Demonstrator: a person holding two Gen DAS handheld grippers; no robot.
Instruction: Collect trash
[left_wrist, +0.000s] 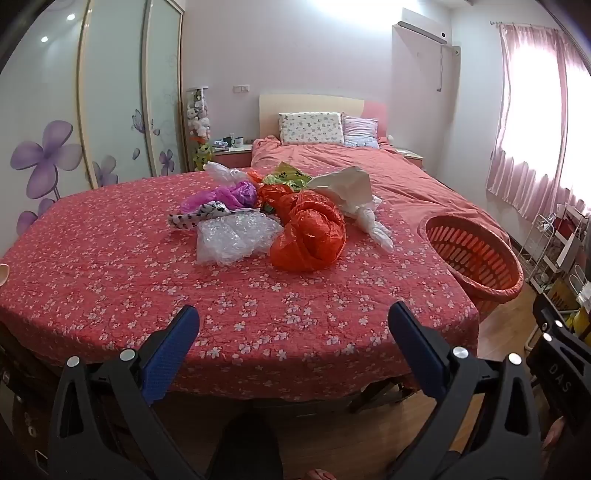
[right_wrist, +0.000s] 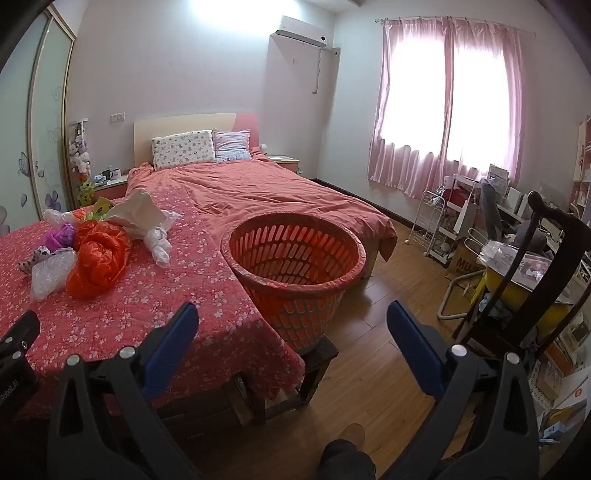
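Both the left gripper (left_wrist: 293, 317) and right gripper (right_wrist: 291, 319) stand wide and empty above the near edge of the worktop (left_wrist: 110, 280); crumpled plastic bags (left_wrist: 308, 232) lie heaped mid-worktop, the orange basket (right_wrist: 295, 258) just beside its right edge

A home bedroom is shown: a made bed (right_wrist: 258, 192) with pillows (right_wrist: 183, 148), a floral sliding wardrobe (left_wrist: 110, 92), pink curtains (right_wrist: 443, 110) and a wall-mounted air conditioner (right_wrist: 301, 31).
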